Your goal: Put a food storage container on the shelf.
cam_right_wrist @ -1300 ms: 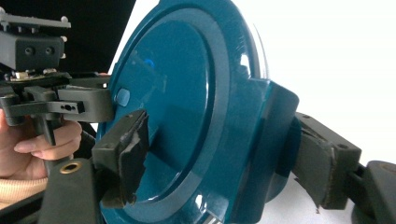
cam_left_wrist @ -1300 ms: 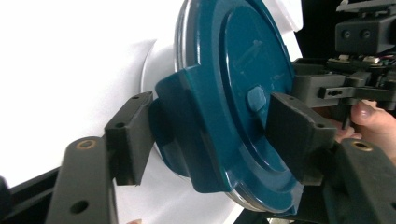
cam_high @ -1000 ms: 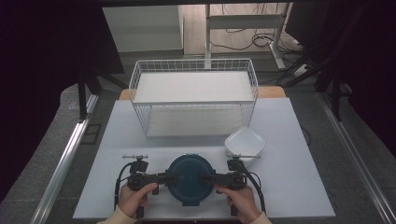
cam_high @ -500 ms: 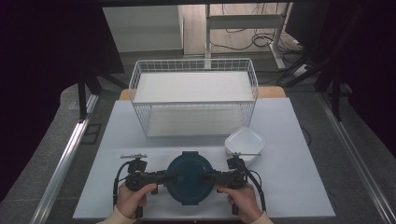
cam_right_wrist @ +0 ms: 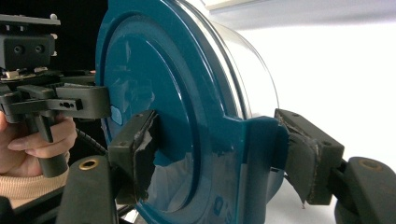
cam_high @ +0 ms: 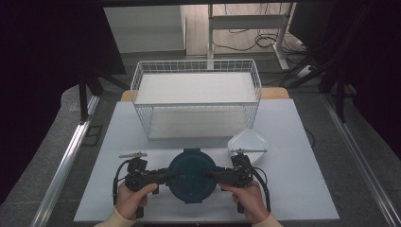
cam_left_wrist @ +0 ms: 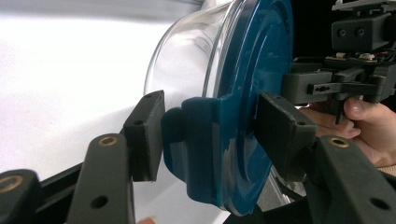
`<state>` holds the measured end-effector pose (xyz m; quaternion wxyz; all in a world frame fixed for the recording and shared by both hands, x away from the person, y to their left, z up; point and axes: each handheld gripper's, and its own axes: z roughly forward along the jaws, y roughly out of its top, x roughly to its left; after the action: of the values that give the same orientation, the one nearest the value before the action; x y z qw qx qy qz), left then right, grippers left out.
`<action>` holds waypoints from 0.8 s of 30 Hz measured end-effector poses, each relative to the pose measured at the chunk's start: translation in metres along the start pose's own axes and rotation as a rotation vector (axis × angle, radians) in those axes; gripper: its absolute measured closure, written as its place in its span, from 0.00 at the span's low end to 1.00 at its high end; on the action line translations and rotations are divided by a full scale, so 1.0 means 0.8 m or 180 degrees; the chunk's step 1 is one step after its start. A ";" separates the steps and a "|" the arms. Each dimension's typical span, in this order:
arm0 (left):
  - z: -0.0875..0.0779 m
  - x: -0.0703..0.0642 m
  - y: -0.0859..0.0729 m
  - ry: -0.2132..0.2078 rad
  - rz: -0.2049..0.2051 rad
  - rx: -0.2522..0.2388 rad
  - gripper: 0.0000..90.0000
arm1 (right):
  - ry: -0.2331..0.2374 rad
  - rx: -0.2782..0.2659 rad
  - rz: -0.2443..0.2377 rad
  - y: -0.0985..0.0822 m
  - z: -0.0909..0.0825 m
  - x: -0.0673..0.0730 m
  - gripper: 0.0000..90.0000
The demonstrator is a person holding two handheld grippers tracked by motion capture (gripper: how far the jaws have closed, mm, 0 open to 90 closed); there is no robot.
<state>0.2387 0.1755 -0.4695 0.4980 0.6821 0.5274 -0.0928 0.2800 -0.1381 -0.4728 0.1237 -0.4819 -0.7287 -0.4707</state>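
A white desk (cam_high: 302, 189) carries a white wire basket (cam_high: 196, 99) at its far side. At the near edge, between both hands, sits a round glass container with a dark blue lid (cam_high: 191, 175). A white bowl (cam_high: 248, 144) lies just beside its right. The left gripper (cam_high: 163, 177) and the right gripper (cam_high: 218, 177) each have their jaws clenched on a lid clasp.

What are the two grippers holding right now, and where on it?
Both hold the blue-lidded glass container: left gripper and right gripper each clamp a lid latch tab on opposite sides.
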 end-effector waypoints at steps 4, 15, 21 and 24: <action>-0.004 -0.005 0.003 0.0015 0.0074 -0.0022 0.50 | 0.0014 -0.0032 -0.0036 0.003 -0.003 0.003 0.36; -0.010 -0.018 0.016 0.0024 0.0185 -0.0092 0.50 | 0.0036 -0.0103 -0.0183 0.016 -0.015 0.012 0.36; -0.012 -0.029 0.035 0.0039 0.0313 -0.0142 0.50 | 0.0068 -0.0159 -0.0232 0.029 -0.025 0.015 0.37; -0.011 -0.034 0.046 0.0021 0.0361 -0.0159 0.50 | 0.0051 -0.0210 -0.0255 0.037 -0.032 0.016 0.37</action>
<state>0.2537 0.1670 -0.4262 0.5176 0.6985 0.4917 -0.0490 0.2911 -0.1483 -0.4346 0.0946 -0.4523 -0.7305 -0.5029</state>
